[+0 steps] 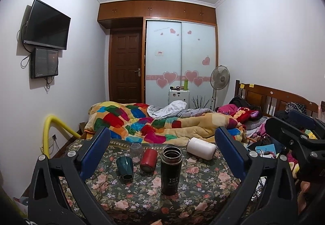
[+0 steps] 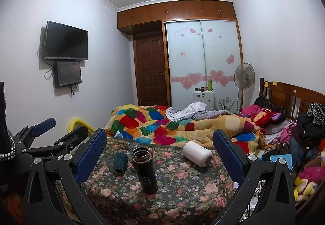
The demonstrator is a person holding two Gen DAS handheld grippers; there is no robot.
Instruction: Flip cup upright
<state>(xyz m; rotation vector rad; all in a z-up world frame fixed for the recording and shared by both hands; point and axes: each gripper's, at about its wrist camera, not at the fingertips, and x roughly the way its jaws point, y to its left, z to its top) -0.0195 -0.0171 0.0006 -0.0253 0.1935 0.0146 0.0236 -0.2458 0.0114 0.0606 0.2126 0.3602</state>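
A black flask [image 1: 171, 170] stands upright and open on the floral tablecloth [image 1: 203, 180]. A teal faceted cup [image 1: 125, 167] stands upside down to its left. A red cup [image 1: 148, 159] lies tilted beside it, and a clear glass [image 1: 135, 149] stands upside down behind. A white bottle [image 1: 201, 148] lies on its side at the back right. My left gripper [image 1: 162, 155] is open and empty, above the near table. My right gripper [image 2: 160, 155] is open and empty; it sees the black flask [image 2: 145, 170], teal cup [image 2: 120, 166] and white bottle [image 2: 197, 153].
A bed with a colourful quilt [image 1: 142, 121] lies right behind the table. Clothes and toys [image 2: 304, 143] pile at the right. A yellow pipe [image 1: 48, 129] runs at the left wall. The other gripper shows at each view's side edge.
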